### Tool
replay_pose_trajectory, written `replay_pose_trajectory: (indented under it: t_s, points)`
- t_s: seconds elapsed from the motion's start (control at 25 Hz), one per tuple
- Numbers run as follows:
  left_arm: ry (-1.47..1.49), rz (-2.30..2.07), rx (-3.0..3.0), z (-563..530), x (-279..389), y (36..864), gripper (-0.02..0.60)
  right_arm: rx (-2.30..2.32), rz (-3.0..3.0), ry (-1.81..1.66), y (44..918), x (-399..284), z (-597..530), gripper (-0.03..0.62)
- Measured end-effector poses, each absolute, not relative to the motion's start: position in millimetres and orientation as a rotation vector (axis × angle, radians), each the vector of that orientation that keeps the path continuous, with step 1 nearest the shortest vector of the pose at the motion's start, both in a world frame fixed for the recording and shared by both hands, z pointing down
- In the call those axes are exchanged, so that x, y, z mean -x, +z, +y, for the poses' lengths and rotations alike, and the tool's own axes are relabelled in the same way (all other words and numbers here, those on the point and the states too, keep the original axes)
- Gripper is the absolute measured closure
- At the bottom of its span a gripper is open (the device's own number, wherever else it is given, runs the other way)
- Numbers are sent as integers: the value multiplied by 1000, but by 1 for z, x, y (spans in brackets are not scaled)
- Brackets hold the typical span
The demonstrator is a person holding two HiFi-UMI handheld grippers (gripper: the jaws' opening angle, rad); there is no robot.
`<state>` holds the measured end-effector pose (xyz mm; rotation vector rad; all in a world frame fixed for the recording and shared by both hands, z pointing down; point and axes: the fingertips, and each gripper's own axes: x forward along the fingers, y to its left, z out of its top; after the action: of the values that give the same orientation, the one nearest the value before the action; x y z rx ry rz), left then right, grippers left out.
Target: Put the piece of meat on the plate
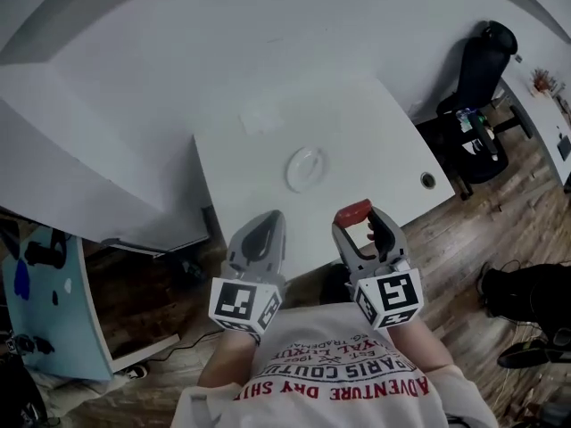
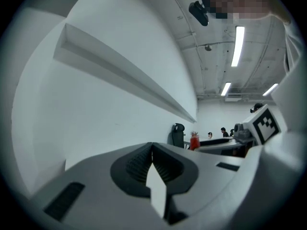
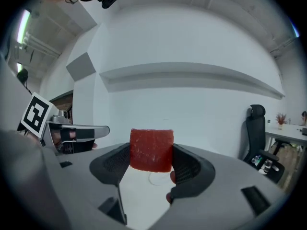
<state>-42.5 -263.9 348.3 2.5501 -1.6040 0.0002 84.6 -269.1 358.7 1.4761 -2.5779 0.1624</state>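
Nearest, a white shirt (image 1: 343, 377) with red lettering is seen at the bottom of the head view. Just beyond it both grippers are held side by side over the near edge of the white table (image 1: 375, 136). The left gripper (image 1: 261, 230) is clenched, its ribbed pads pressed together with nothing between them. The right gripper (image 1: 355, 214) is clamped on the piece of meat (image 3: 151, 149), a red block pinched by its two sides between the pads and held above the table's near edge, apart from the plate. The plate (image 1: 306, 168), small, round and white, is set farther in, near the table's middle. A round cable hole (image 1: 428, 180) is seen by the table's right edge. Past that edge a black office chair (image 1: 477, 78) is parked on the wooden floor (image 1: 500, 230).
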Motion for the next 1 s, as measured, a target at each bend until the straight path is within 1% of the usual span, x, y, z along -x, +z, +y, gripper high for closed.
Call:
replay_pose_trajectory:
  t_s: [0.36,0.56,0.84,1.0]
  points:
    - [29,-1855,-2350,-349,24,350,575,-1152,-2694,201,368,-96,-378,318]
    - [42,-1972,-2197,-381,15,363,575,-978,-2683,257,387,-104,-427,318]
    - [87,-2026,-2022,-399,4,403,575,-756,-2628,321,430,-100,-460,318]
    - [152,-2043,-1915,-397,19,431,575,-648,-2571,350,460,-84,-464,318]
